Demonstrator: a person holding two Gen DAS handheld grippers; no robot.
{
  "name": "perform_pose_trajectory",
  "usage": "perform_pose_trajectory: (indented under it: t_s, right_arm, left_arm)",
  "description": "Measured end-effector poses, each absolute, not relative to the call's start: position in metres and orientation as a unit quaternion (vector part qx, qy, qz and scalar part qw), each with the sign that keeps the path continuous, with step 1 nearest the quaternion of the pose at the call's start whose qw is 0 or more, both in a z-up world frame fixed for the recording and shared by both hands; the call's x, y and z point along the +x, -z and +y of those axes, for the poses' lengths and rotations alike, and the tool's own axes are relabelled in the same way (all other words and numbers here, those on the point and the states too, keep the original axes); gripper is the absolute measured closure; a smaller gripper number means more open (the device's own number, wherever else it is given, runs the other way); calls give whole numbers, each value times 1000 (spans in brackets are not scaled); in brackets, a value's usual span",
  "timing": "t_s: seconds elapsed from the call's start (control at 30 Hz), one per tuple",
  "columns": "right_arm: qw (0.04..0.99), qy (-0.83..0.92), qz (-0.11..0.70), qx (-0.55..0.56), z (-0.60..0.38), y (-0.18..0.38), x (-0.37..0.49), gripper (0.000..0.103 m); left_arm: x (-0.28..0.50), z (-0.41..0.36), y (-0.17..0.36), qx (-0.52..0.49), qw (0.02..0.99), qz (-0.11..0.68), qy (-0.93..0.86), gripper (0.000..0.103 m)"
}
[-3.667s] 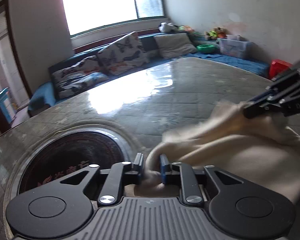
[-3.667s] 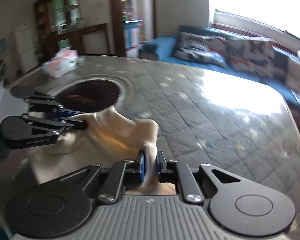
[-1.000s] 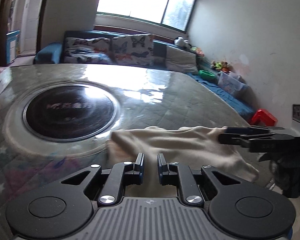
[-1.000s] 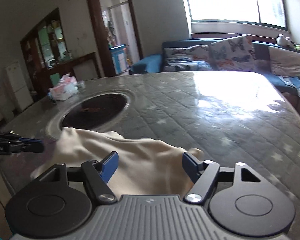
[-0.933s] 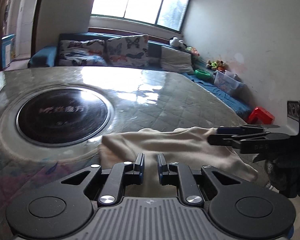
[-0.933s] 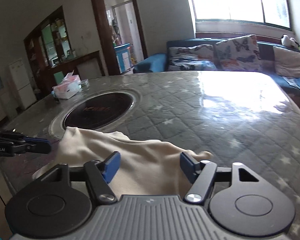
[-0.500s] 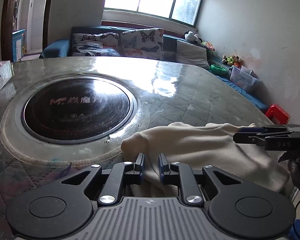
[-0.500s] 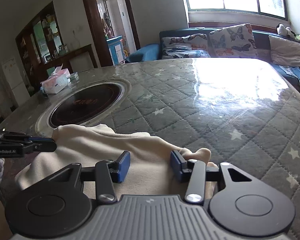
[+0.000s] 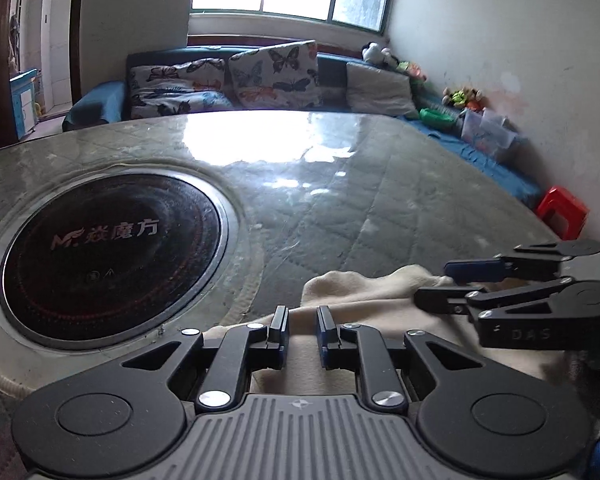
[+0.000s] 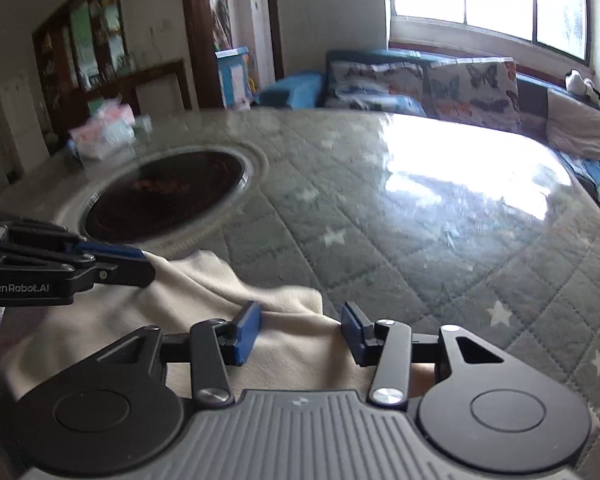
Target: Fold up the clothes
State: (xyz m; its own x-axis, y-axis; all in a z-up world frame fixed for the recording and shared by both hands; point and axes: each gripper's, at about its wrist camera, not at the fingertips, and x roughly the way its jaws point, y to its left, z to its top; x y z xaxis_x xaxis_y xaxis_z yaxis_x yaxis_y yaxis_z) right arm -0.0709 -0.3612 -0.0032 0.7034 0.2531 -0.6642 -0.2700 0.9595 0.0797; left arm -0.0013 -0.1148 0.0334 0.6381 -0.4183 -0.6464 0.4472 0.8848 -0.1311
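A cream cloth [image 9: 360, 282] lies rumpled at the near edge of the quilted table [image 9: 360, 200], with its near layer drawn up over the far one. In the left wrist view my left gripper [image 9: 302, 316] shows only a narrow gap, and the cloth's fold edge runs through it. In the right wrist view the left gripper [image 10: 148, 266] meets a raised ridge of the cloth [image 10: 204, 292]. My right gripper [image 10: 300, 320] stands with its jaws well apart. The cloth lies between its blue pads, and the pads do not press it. It also shows side-on in the left wrist view, as the right gripper [image 9: 432, 284] at the cloth's right end.
A round black cooktop [image 9: 112, 256] is set into the table left of the cloth. A tissue pack [image 10: 104, 136] sits at the table's far left. A sofa with butterfly cushions [image 9: 260, 76] lines the far wall, and a red stool [image 9: 562, 216] stands off the table's right edge.
Both grippers moved forward and lower over the cloth. The right jaws narrowed from wide to about half. The flat cloth bunched into two layers.
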Motion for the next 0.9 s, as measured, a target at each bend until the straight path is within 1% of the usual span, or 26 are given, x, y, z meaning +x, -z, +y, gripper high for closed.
perform_pose_trajectory:
  t_s: [0.13, 0.3, 0.5, 0.63, 0.73, 0.77, 0.9]
  right_arm:
    - [925, -146, 349, -10, -364, -1, -73, 56]
    - [929, -161, 333, -15, -363, -13, -89, 55]
    - [926, -163, 338, -44, -346, 0, -90, 54]
    - [930, -164, 327, -43, -347, -8, -96, 54]
    - [931, -168, 320, -43, -348, -14, -106, 52]
    - [931, -170, 319, -43, -348, -14, -109, 50]
    - [930, -176, 320, -42, -349, -14, -122, 49]
  left_arm:
    - [0, -113, -33, 19, 905, 354, 235, 86]
    - [-13, -117, -43, 17, 907, 339, 250, 86]
    - [-18, -135, -37, 46, 907, 332, 255, 86]
    - [-20, -134, -40, 42, 909, 333, 248, 86]
    - [-24, -133, -43, 40, 909, 333, 248, 85]
    - [-27, -133, -44, 40, 909, 333, 247, 85]
    - [-37, -132, -45, 39, 910, 331, 246, 85]
